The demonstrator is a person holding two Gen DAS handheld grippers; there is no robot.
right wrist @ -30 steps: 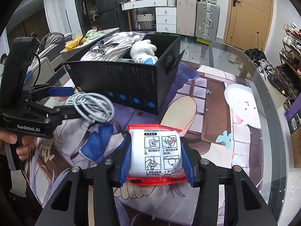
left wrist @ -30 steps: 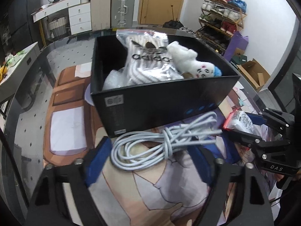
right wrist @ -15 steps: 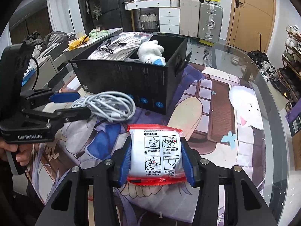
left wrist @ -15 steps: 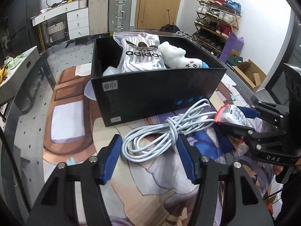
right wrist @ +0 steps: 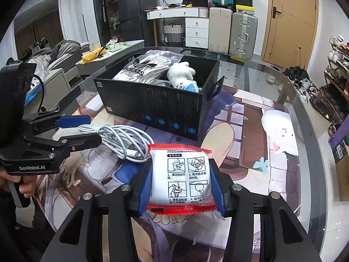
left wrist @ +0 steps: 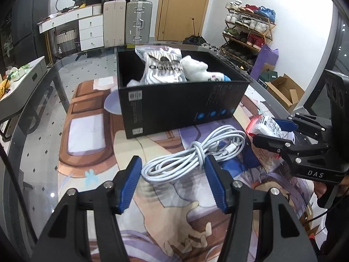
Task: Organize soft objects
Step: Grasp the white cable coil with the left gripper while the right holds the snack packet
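A black box [left wrist: 181,107] [right wrist: 161,107] holds a bagged Adidas garment [left wrist: 162,66] [right wrist: 141,68] and a white plush toy [left wrist: 196,69] [right wrist: 182,75]. A coiled white cable [left wrist: 194,152] [right wrist: 122,138] lies on the printed mat in front of the box. My left gripper [left wrist: 172,174] [right wrist: 87,128] is open with its blue pads on either side of the cable's near end. My right gripper [right wrist: 181,183] [left wrist: 272,131] is shut on a white packet with red edges [right wrist: 181,181] [left wrist: 266,124], held right of the cable.
The glass table edge [right wrist: 305,100] curves round on the right. A white ghost-shaped print [right wrist: 277,131] lies on the mat. A shoe rack [left wrist: 246,35], cardboard boxes [left wrist: 283,89], suitcases [left wrist: 138,21] and a side table [left wrist: 19,80] stand around the table.
The left gripper has opened and drawn back from the box; the cable now lies on the mat between its pads. The right gripper still holds the packet in about the same place.
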